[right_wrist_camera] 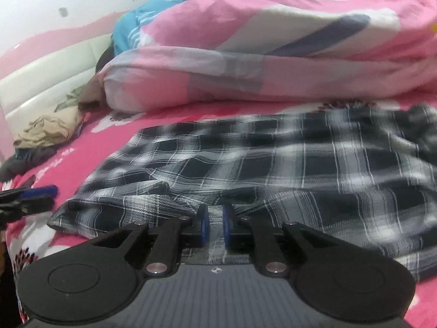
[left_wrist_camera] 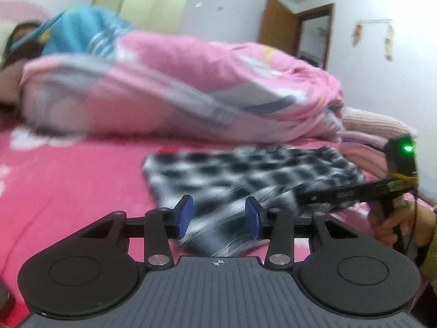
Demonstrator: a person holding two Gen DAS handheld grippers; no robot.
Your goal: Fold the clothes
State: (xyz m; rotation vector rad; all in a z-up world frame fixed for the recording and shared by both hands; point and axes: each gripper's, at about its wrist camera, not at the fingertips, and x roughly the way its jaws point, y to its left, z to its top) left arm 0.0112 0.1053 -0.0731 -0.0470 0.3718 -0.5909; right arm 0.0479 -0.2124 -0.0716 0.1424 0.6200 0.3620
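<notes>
Each gripper, left (left_wrist_camera: 218, 217) and right (right_wrist_camera: 215, 228), has black linkage arms with silver screws, blue pads (left_wrist_camera: 185, 216), two round black discs and a ribbed grey body bearing a small crosshair mark. The hand (left_wrist_camera: 396, 224) shows a yellow-green sleeve (left_wrist_camera: 431, 248); a black cable hangs beside it.

Plaid shirt (right_wrist_camera: 273, 164): thin woven cloth, matt, creased; bed sheet (left_wrist_camera: 82, 177): smooth pink printed cloth; quilt (right_wrist_camera: 273, 54): soft puffy cotton-like cover; right tongs (right_wrist_camera: 215, 228): matt black plastic arms, blue rubbery pads, shiny metal rivets.
</notes>
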